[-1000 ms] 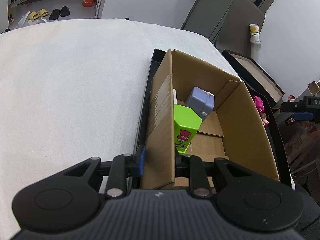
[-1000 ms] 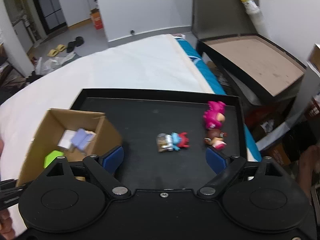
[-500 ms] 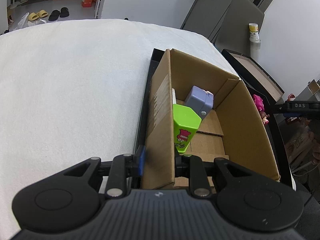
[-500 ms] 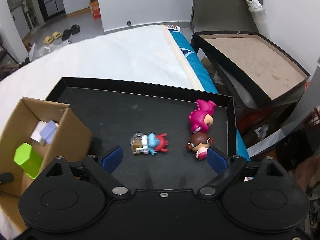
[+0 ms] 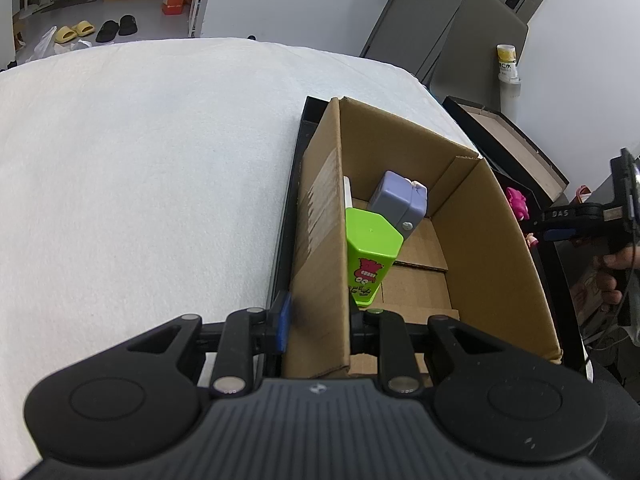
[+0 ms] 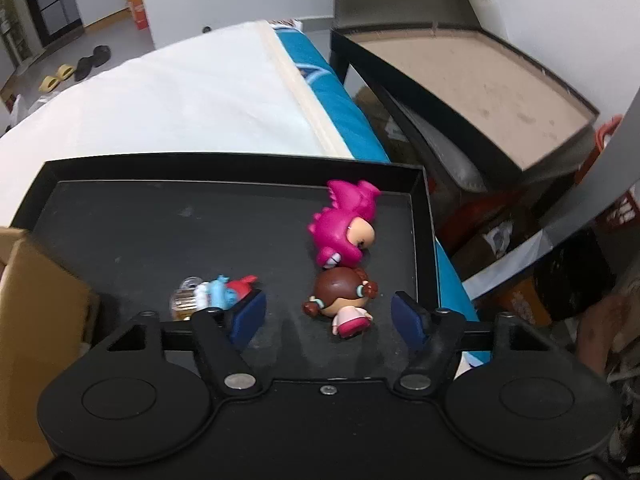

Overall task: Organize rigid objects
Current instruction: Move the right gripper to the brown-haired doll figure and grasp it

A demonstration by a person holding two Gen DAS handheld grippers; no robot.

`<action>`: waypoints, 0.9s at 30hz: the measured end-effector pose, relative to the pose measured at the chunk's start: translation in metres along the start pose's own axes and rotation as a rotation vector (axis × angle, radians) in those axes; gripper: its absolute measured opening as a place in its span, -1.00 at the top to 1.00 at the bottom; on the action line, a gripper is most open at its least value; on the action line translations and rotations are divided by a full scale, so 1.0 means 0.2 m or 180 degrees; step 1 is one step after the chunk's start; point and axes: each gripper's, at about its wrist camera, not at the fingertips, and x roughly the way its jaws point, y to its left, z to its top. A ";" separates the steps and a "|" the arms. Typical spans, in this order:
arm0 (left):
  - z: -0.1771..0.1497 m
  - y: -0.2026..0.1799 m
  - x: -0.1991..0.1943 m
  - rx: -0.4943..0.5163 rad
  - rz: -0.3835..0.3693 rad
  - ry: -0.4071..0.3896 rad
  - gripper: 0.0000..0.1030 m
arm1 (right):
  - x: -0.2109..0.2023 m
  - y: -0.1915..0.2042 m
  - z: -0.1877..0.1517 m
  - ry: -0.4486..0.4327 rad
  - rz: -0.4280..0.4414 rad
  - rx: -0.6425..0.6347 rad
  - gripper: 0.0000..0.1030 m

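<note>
Three figurines (image 6: 343, 230) lie on the tray (image 6: 120, 220); right fingers (image 6: 250, 316) closing, untouching; left fingers (image 5: 284, 316) clamp the box (image 5: 320, 240).

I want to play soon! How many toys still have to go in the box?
Done: the green box and purple toy are in the cardboard box, gripped by the left gripper. In hand: the right gripper, closing around the brown-haired doll. Left: the pink dinosaur doll and blue-red figure.

Yellow slippers (image 5: 74, 32) beside black slippers (image 5: 119, 27)
</note>
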 end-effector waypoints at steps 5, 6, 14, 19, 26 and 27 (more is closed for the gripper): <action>0.00 0.00 0.01 0.0001 0.0009 0.0005 0.56 | 0.07 0.00 -0.01 0.0067 -0.0042 -0.0013 0.03; 0.00 0.00 0.01 0.0005 0.0012 0.0007 0.56 | 0.08 0.00 -0.02 0.0092 -0.0036 -0.0012 0.16; 0.00 0.00 0.02 0.0008 0.0018 0.0013 0.56 | 0.07 0.03 -0.05 0.0109 -0.0090 -0.0068 0.23; 0.00 0.00 0.02 0.0028 0.0019 0.0004 0.56 | 0.00 0.05 -0.07 0.0092 -0.0066 -0.0127 0.23; 0.00 0.00 0.02 0.0001 0.0012 0.0010 0.56 | -0.12 0.08 -0.10 0.0066 -0.0005 -0.0163 0.23; 0.00 0.00 0.02 -0.0001 0.0012 0.0011 0.56 | -0.14 0.08 -0.10 0.0052 0.0006 -0.0172 0.23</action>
